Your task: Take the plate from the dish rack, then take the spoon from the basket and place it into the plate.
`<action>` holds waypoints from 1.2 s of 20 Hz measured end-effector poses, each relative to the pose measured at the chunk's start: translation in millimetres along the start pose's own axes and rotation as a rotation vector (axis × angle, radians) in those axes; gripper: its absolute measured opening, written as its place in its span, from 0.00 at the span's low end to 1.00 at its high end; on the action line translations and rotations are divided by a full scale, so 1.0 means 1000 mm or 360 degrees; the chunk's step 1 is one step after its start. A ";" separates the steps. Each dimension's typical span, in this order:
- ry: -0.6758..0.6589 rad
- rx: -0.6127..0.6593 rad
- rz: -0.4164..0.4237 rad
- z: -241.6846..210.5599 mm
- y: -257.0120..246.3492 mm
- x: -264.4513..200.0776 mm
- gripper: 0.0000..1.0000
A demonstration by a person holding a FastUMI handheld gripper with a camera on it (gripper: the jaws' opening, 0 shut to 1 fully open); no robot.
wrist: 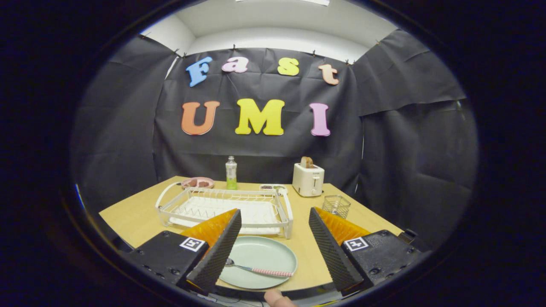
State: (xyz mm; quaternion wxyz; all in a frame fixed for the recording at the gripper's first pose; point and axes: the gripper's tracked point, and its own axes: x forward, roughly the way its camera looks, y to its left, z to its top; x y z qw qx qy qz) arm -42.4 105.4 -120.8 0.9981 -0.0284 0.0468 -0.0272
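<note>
Spread wide and gripping nothing, the claw [275, 243] hangs over the near edge of the counter [132, 217], its two fingers [219, 249] well apart. Between them, low on the wooden top, lies the plate [264, 256], a round, flat, pale green dish with a shallow rim, partly hidden behind the left finger. On the plate rests the spoon [256, 269], lying across the near part of the dish: its metal bowl sits close to the left finger and its handle, patterned in small red and white checks, points right toward the plate's rim. A fingertip [277, 298] of a person shows just below the counter's edge. Just beyond the plate stands the dish rack [222, 204], a white wire frame on a white tray with a curved handle at each end. To the right of the rack, past the right finger, stands the basket [336, 205], a small wire mesh cup. Farther back are a white toaster [308, 180] with a slice of bread in its slot, a clear bottle [231, 172] with green liquid, a pink dish [197, 183] and a small white tray [273, 187].
</note>
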 end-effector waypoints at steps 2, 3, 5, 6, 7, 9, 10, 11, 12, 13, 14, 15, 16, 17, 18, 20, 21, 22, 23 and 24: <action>-0.0009 0.0037 0.0027 0.000 0.001 -0.008 1.00; -0.0007 0.0046 0.0027 0.001 -0.001 -0.010 1.00; -0.0010 0.0038 0.0034 0.002 -0.001 -0.016 1.00; -0.0012 0.0028 0.0035 0.003 -0.002 -0.018 1.00; -0.0016 0.0015 0.0031 0.002 -0.003 -0.020 1.00; -0.0029 -0.0018 0.0024 0.004 -0.005 -0.025 1.00; -0.0034 -0.0028 0.0020 0.005 -0.006 -0.028 1.00; -0.0038 -0.0029 0.0009 0.007 -0.009 -0.028 1.00; -0.0039 -0.0025 -0.0002 0.008 -0.011 -0.030 1.00; -0.0039 -0.0020 -0.0002 0.008 -0.012 -0.031 1.00; -0.0039 -0.0009 -0.0001 0.010 -0.013 -0.032 1.00; -0.0037 0.0003 -0.0002 0.010 -0.015 -0.033 1.00; -0.0038 0.0009 -0.0001 0.011 -0.017 -0.034 1.00; -0.0039 0.0008 -0.0004 0.012 -0.018 -0.034 1.00; -0.0041 0.0004 -0.0014 0.013 -0.020 -0.034 1.00; -0.0044 0.0000 -0.0028 0.014 -0.023 -0.035 1.00; -0.0042 -0.0002 -0.0027 0.014 -0.023 -0.035 1.00; -0.0043 0.0000 -0.0028 0.015 -0.023 -0.035 1.00; -0.0046 0.0001 -0.0025 0.016 -0.023 -0.036 1.00; -0.0051 0.0003 -0.0022 0.018 -0.023 -0.039 1.00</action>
